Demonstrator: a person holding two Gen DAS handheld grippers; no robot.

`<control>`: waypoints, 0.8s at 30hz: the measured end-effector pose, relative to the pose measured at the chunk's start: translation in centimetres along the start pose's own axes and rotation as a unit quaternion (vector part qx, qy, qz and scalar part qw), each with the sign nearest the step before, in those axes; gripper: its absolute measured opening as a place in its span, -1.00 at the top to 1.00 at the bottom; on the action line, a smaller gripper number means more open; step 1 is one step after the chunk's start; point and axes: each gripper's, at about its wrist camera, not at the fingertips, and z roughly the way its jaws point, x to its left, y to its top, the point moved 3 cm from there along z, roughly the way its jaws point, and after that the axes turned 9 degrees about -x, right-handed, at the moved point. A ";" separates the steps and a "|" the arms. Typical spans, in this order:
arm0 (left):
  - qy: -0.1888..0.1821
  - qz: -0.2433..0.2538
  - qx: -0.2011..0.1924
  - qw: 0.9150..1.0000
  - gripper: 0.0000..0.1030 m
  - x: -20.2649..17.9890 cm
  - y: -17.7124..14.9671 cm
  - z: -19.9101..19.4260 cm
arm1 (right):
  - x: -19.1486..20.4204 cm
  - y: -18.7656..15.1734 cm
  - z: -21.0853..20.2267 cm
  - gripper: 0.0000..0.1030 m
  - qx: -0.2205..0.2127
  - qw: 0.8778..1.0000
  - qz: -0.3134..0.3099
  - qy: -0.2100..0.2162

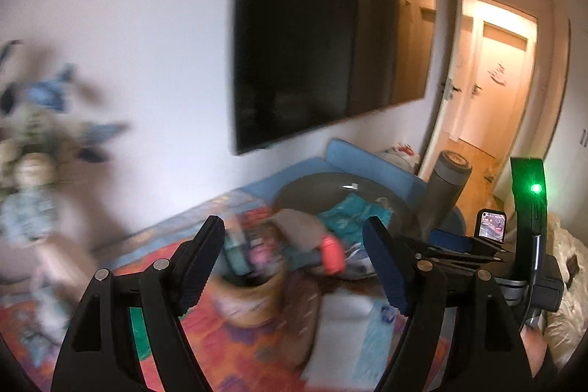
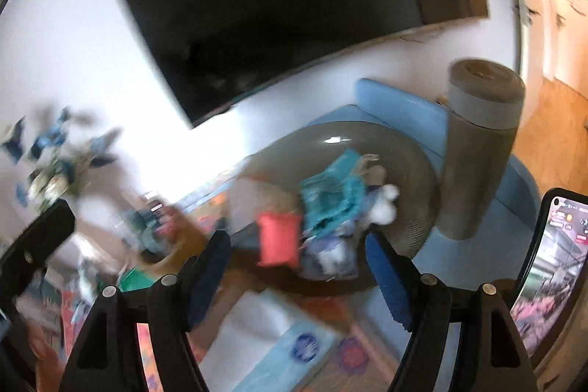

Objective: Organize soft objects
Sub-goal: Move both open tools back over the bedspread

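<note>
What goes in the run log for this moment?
left hand-held gripper: open, empty | right hand-held gripper: open, empty | soft items: piled in grey bowl

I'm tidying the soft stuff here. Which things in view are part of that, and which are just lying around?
Part of the job:
- coral soft item
- teal cloth
- white plush
- grey round bin they lie in
- left gripper and right gripper, both open and empty

Just lying about:
- wall TV
- grey cylinder
- flower vase
- phone

glossy black screen (image 1: pixel 323 35), shiny smooth grey bowl (image 2: pixel 411 171) holding soft cloth pieces (image 2: pixel 330 197), matt ribbed tongs' pads (image 1: pixel 386 267).
</note>
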 end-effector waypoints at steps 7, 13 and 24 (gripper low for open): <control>0.129 -0.020 -0.012 0.991 -0.78 10.4 -2.4 -12.1 | 8.7 -2.7 -4.3 -0.78 -0.014 0.994 -0.068 0.082; 0.257 -0.092 -0.002 0.962 -0.78 19.6 -8.2 -19.4 | 17.4 -7.6 -5.0 -0.80 0.000 0.979 -0.148 0.142; 0.303 -0.161 0.085 0.935 -0.78 26.0 -22.3 -16.7 | 25.2 -20.8 3.6 -0.80 0.105 0.950 -0.251 0.156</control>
